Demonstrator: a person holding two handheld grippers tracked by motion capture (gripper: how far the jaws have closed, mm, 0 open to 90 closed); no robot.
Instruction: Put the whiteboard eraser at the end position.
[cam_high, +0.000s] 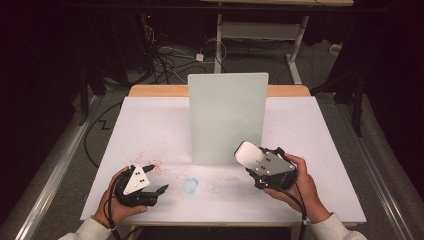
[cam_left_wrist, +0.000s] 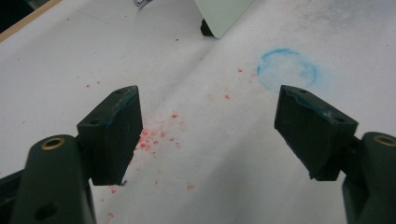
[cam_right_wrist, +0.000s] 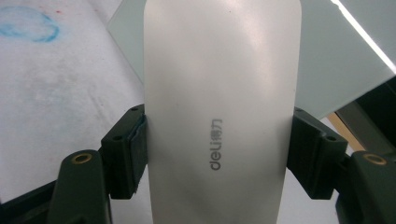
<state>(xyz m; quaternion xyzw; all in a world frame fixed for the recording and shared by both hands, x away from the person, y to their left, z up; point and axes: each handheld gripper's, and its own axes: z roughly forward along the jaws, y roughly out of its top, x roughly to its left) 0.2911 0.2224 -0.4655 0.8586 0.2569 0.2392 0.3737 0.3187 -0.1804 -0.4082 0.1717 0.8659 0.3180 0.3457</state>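
We are clamping the white eraser (cam_right_wrist: 222, 116) lengthwise in our right gripper (cam_high: 250, 161), just beside the upright board (cam_high: 227, 117); left gripper (cam_high: 156, 179) gaping empty

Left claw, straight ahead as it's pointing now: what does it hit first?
Probably the white tabletop: the left claw is open, empty and angled down at it, toward the red specks and blue ring. Depth is unclear.

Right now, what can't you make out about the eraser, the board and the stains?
- White eraser: in the right gripper view its ends are cut off by the frame edges.
- Upright board: in the high view its foot is hidden behind its own face.
- Red specks: too small to identify.
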